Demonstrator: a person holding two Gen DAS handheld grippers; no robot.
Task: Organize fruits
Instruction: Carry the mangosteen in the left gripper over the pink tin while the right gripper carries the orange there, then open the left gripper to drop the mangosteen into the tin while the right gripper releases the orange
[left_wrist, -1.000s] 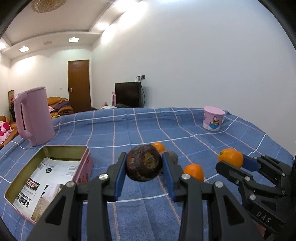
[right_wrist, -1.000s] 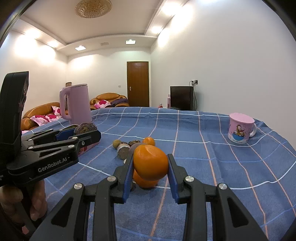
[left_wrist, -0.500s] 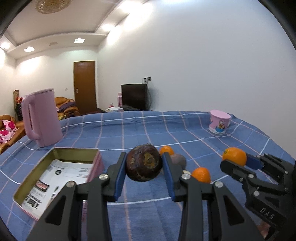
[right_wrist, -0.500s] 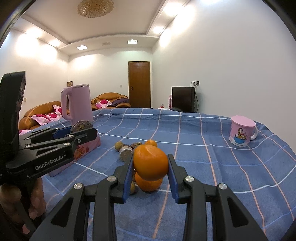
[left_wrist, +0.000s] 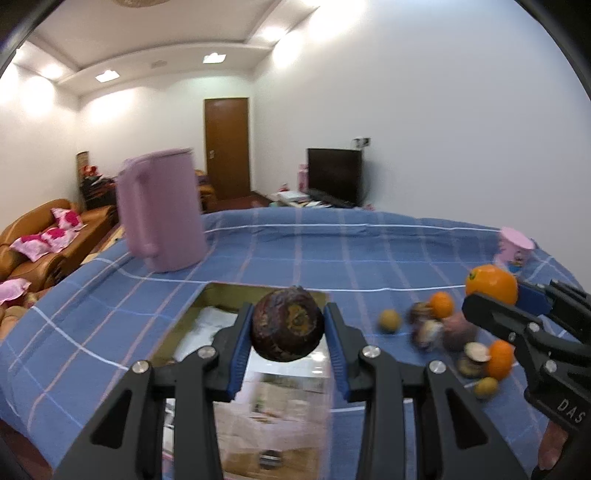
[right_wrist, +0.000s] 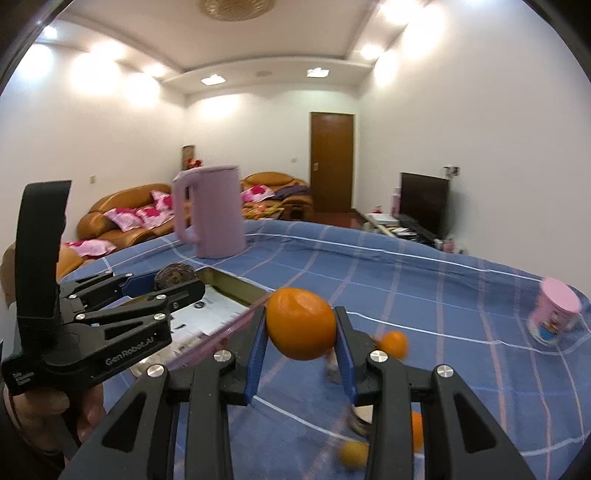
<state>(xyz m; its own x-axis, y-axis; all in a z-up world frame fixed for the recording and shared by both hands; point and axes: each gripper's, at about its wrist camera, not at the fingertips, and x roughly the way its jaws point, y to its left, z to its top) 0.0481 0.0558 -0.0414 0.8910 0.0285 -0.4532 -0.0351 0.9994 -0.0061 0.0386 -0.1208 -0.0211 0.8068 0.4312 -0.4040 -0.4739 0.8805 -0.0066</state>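
Note:
My left gripper (left_wrist: 287, 332) is shut on a dark brown round fruit (left_wrist: 287, 325) and holds it above the open metal tin (left_wrist: 207, 295) lined with printed paper. My right gripper (right_wrist: 300, 328) is shut on an orange (right_wrist: 301, 323), held above the blue checked cloth just right of the tin (right_wrist: 236, 286). In the left wrist view the right gripper with its orange (left_wrist: 490, 284) shows at the right. A pile of loose fruit (left_wrist: 443, 328), oranges, dark ones and small yellow ones, lies on the cloth right of the tin.
A tall pink kettle (left_wrist: 160, 210) stands behind the tin. A pink printed cup (right_wrist: 554, 317) sits at the far right of the table. The table edge curves off at the left, with sofas beyond it.
Both grippers have swung left with their fruit. The left one now hangs over the tin, which was at its left before. The fruit pile has shifted to the right of both views.

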